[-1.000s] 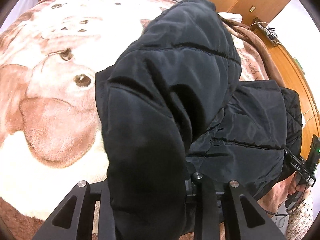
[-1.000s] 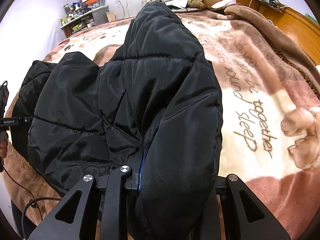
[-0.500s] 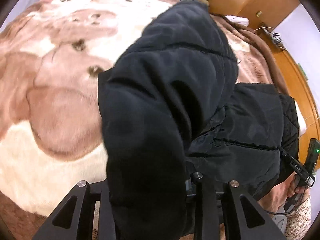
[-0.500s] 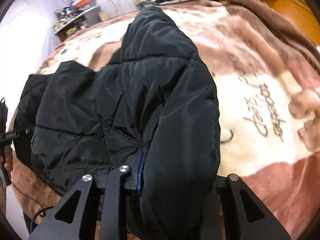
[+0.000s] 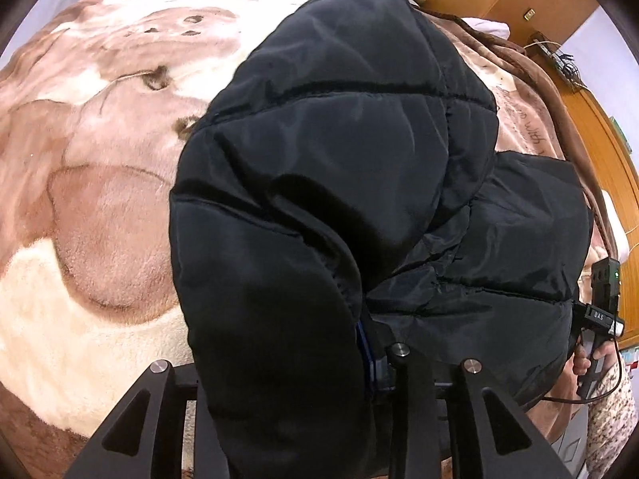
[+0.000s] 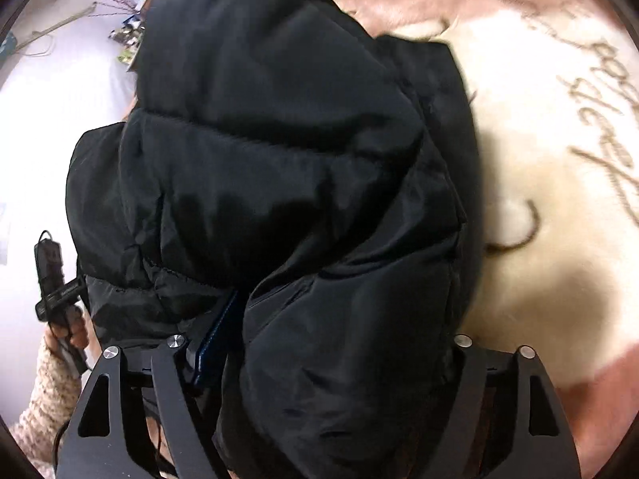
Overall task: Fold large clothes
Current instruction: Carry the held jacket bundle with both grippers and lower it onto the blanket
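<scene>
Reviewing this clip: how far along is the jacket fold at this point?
Partway. Done: one half of the black jacket already lies doubled over the rest on the blanket. In hand: the left gripper pinches a padded edge, while the right gripper has its jaws opening, fabric between them, letting its edge go. Left: release the left side, then flatten or fold the bulky bundle again.

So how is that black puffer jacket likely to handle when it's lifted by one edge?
The black puffer jacket probably flops: it drapes in soft folds over the blanket. Its quilted, puffed panels suggest it is light for its bulk and may spring back from a fold. The sheen of the shell hints it could be slippery.
</scene>
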